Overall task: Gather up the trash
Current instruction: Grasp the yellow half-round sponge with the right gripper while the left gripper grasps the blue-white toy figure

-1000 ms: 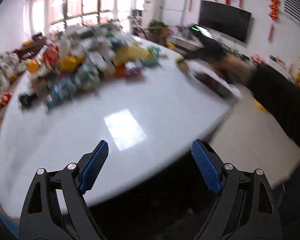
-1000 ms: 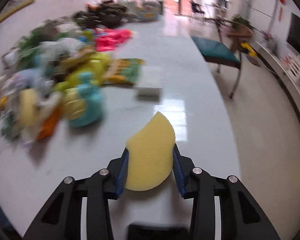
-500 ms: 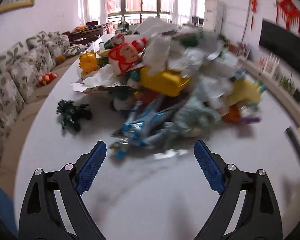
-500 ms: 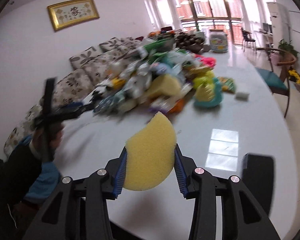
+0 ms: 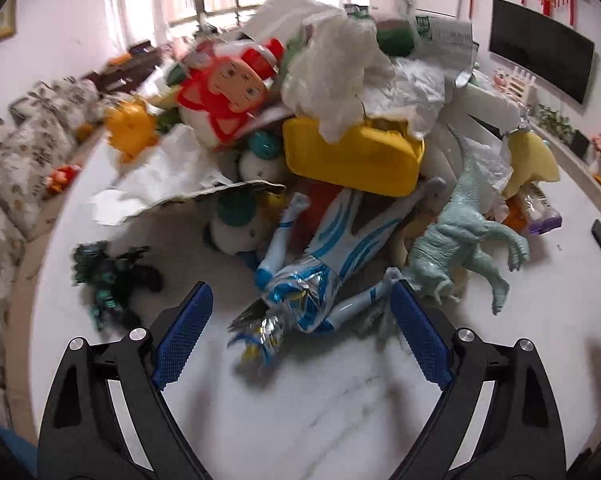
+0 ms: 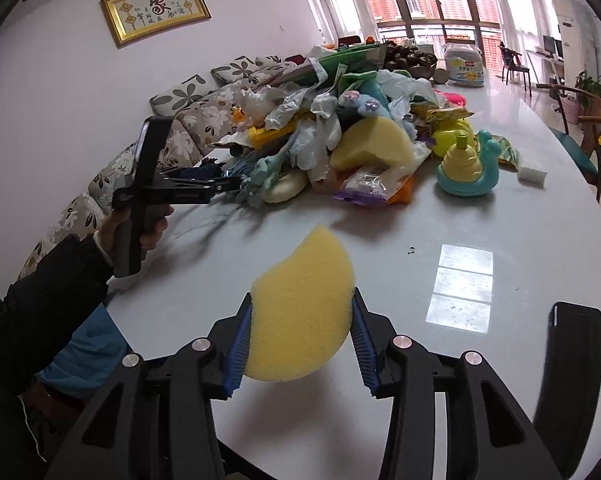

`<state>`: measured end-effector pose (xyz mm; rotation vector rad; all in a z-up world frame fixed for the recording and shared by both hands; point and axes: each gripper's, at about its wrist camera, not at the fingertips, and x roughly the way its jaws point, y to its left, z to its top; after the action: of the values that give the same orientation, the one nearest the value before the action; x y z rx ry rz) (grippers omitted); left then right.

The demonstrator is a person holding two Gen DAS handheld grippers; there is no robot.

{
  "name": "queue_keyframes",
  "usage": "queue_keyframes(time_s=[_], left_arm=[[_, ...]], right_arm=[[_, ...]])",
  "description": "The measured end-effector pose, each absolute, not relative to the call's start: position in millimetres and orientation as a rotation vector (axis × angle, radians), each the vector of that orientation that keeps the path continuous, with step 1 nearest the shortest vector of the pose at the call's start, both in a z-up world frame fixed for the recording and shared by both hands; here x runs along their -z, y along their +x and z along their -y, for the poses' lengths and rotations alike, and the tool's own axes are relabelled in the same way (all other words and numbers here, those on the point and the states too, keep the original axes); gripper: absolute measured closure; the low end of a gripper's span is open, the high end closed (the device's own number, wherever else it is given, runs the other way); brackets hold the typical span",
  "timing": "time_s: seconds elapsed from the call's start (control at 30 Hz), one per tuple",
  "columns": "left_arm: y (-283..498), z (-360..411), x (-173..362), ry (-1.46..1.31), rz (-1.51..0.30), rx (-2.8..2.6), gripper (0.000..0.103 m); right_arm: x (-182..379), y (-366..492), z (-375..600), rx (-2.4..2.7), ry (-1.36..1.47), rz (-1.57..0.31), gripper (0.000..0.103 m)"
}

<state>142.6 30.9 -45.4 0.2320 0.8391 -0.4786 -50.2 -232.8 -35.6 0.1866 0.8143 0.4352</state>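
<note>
Right wrist view: the right hand-held gripper (image 6: pixel 300 344) sits at the lower middle of the frame, its blue pads pressed on both sides of a yellow sponge (image 6: pixel 302 312) held above the white table (image 6: pixel 440 216). Left wrist view: the left hand-held gripper (image 5: pixel 300 336) has its jaws wide apart with nothing between them, over the table near a blue foil balloon (image 5: pixel 320 264) at the edge of the trash pile (image 5: pixel 340 120) in the upper middle

White walls, framed picture (image 6: pixel 155 11), floral sofa (image 6: pixel 188 108), bright windows (image 6: pixel 432 4).
</note>
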Motion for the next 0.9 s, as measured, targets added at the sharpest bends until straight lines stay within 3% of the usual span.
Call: queue_keyframes(time_s=[0.43,0.57,0.87,0.9], left_arm=[[133,-16,45,0.249,-0.828,0.603,0.015],[158,-30,57,0.096,-0.939,0.572,0.014],[126,5,58,0.208,-0.888,0.592,0.014],[130,5,60,0.206,-0.895,0.561,0.019]], right_arm=[[38,-47,224,-0.431,0.194,-0.831,0.057],[39,-48,226,-0.432,0.206,-0.832,0.056],[36,-49,222,-0.439,0.203,-0.823,0.055],[36,-48,221,-0.439,0.201,-0.822,0.055]])
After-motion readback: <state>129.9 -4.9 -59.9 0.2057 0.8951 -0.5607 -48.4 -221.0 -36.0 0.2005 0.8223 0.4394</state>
